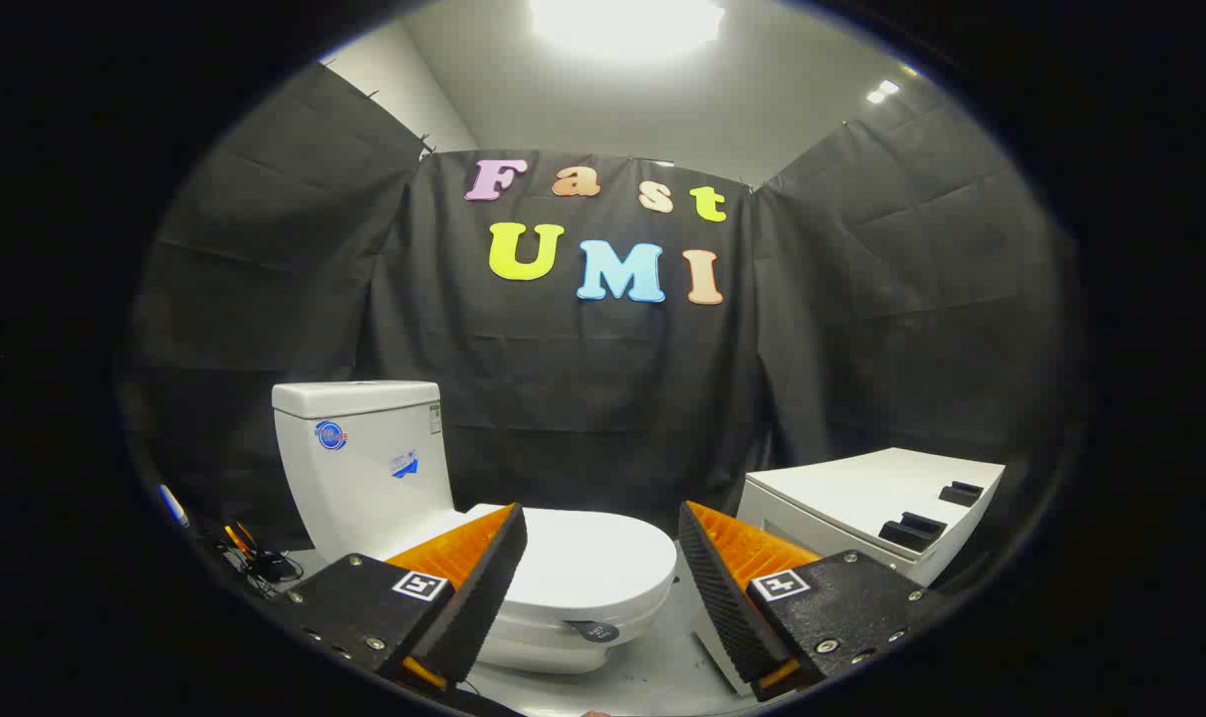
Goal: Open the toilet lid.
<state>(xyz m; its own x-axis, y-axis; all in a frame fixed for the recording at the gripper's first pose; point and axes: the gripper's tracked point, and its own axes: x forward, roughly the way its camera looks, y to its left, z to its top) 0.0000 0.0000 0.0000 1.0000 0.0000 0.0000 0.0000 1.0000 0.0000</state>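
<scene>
Gripper view: the gripper is held level, its fingers spread wide with nothing between them. The closed lid is seen just beyond them, its front edge facing the gap. A white box stands near, beyond the right finger.

Toilet lid down just beyond open gripper, tank behind left, cabinet right
</scene>
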